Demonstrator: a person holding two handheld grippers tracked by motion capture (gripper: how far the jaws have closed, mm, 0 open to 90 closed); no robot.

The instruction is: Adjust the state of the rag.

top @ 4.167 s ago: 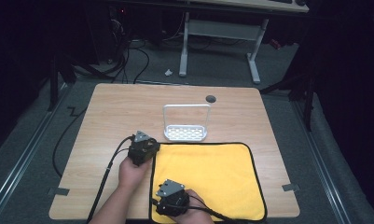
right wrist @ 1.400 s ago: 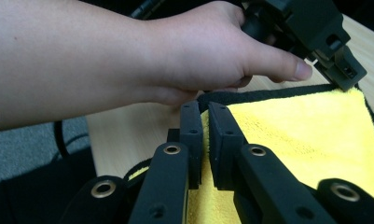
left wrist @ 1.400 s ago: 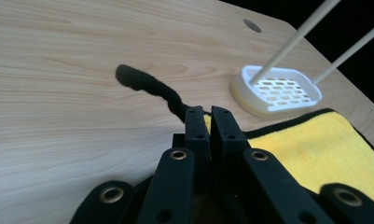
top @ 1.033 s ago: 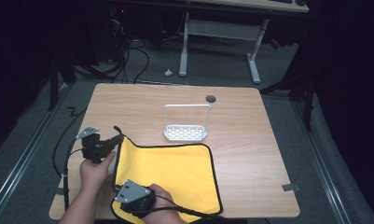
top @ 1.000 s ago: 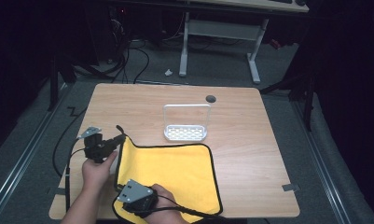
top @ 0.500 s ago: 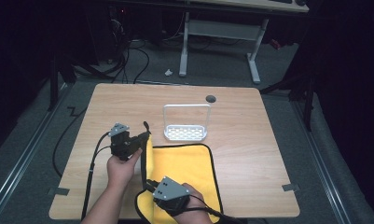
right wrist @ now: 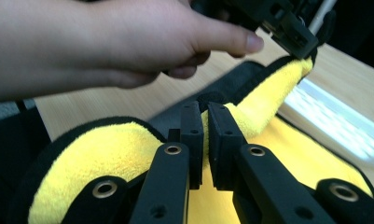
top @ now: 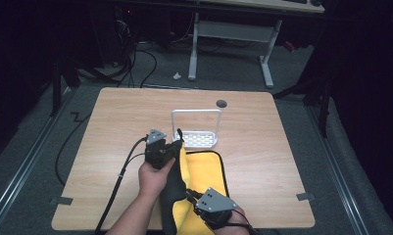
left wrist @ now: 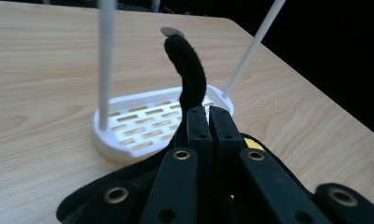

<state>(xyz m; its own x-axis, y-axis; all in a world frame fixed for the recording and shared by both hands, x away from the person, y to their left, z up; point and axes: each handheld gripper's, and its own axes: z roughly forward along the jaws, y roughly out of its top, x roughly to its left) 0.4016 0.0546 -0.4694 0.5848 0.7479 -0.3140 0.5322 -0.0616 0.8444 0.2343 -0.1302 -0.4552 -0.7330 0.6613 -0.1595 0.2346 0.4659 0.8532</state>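
A yellow cloth point(top: 204, 171) with a black border and black underside lies on the wooden table point(top: 282, 147), its left part lifted and folded toward the right. My left gripper point(top: 177, 146) is shut on the cloth's far corner, just in front of the white rack point(top: 196, 139). In the left gripper view that black corner point(left wrist: 187, 70) sticks up above the shut left gripper point(left wrist: 208, 112). My right gripper point(top: 190, 194) is shut on the near edge of the cloth point(right wrist: 105, 158), and in the right gripper view the right gripper point(right wrist: 205, 109) pinches a yellow fold.
The white slotted rack point(left wrist: 147, 123) has a tall wire hoop and stands mid-table. A round grommet point(top: 221, 103) lies behind it. The left gripper's cable point(top: 120, 181) trails off the front left edge. Bare wood spreads to the right and left.
My left gripper has carried the cloth's corner from the table's left side to the right, up to the rack, folding the cloth over. My right gripper has shifted right along the front edge.
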